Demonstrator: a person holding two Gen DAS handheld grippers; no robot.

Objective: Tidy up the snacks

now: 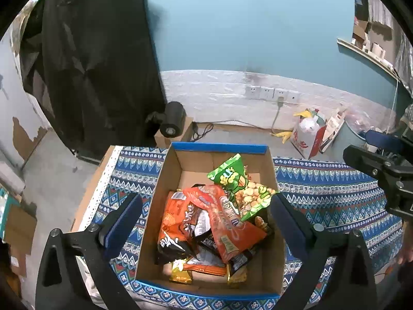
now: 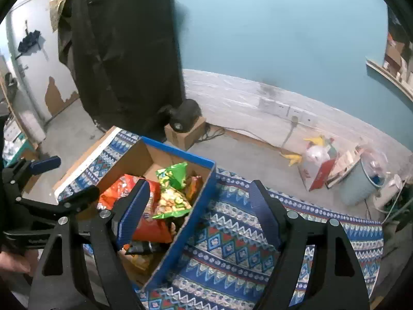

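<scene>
A brown cardboard box (image 1: 273,180) with blue-edged rims holds orange (image 1: 227,222) and green snack bags (image 1: 232,173) on a blue, zigzag-patterned tablecloth (image 1: 335,196) before a teal wall (image 1: 245,25).

The left gripper (image 1: 206,222) is a black frame of two flat arms with long triangular cut-outs, round silver screw heads at the pivots, and fingers faced with dark blue ribbed pads (image 1: 129,217). The right gripper (image 2: 198,211) is built the same way: black cut-out arms, silver screws, and blue ribbed pads (image 2: 134,211) on each finger. In the right wrist view, at about eight o'clock, part of a hand (image 2: 15,261) shows at the left gripper's black handle, with no sleeve visible.
</scene>
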